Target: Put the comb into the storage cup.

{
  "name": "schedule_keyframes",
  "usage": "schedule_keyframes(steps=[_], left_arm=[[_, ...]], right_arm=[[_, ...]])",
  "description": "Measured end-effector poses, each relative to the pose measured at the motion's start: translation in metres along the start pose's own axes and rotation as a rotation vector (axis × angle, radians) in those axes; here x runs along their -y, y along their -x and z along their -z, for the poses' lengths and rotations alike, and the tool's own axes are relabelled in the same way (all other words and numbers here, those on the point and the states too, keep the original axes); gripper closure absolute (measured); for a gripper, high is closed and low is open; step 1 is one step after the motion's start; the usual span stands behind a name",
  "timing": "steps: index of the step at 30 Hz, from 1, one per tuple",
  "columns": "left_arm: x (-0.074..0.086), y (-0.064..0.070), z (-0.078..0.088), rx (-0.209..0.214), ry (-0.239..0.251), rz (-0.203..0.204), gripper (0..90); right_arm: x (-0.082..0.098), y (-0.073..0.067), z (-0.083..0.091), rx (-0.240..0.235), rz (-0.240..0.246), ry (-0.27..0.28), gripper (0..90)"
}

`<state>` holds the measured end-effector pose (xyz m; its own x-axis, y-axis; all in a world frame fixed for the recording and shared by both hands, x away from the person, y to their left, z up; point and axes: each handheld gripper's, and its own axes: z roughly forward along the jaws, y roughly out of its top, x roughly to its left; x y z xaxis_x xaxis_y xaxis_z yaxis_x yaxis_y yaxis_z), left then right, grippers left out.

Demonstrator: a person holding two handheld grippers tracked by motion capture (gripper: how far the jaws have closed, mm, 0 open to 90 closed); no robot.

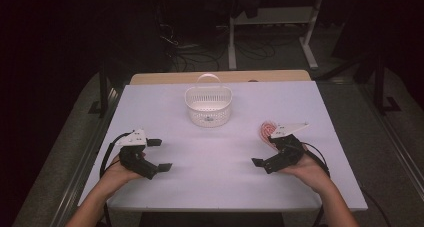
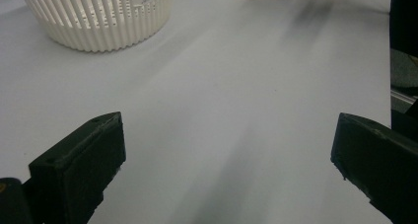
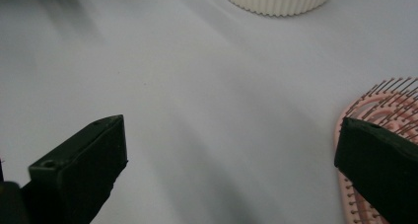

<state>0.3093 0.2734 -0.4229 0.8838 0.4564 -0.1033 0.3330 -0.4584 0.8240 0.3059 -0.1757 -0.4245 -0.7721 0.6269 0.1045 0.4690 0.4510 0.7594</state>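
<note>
On the counter [image 1: 220,152], pink hairbrush [image 1: 266,130] lies just beside my right tool [image 1: 267,154]; both tools gape wide, empty. Risk: a jaw snags the bristles and skids it away from the basket [image 1: 208,107].

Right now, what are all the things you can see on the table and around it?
basket: one, white, slatted with a handle, at the far middle of the table.
hairbrush: one, pink with bristles up, lying on the table's right side, beside the right gripper.
table: one, white top, with a wooden edge at its far side.
desk frame: one, white legs, on the floor beyond the table.
cables: several, dark, on the floor beyond the table.
left gripper: one, black, jaws open, nothing between them, near left of the table.
right gripper: one, black, jaws open, nothing gripped, near right.
</note>
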Motion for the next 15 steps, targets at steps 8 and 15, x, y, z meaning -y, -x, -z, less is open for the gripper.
schedule_keyframes(steps=[8, 15], left_arm=[[0.0005, 0.0021, -0.0043, 0.007, -0.004, -0.017, 0.0], [0.0004, 0.0017, -0.0046, 0.007, 0.003, -0.01, 0.0]], right_arm=[[-0.0011, 0.001, 0.0053, 0.009, -0.005, 0.0, 0.0], [-0.0053, 0.0029, 0.0104, 0.007, 0.003, -0.01, 0.0]])
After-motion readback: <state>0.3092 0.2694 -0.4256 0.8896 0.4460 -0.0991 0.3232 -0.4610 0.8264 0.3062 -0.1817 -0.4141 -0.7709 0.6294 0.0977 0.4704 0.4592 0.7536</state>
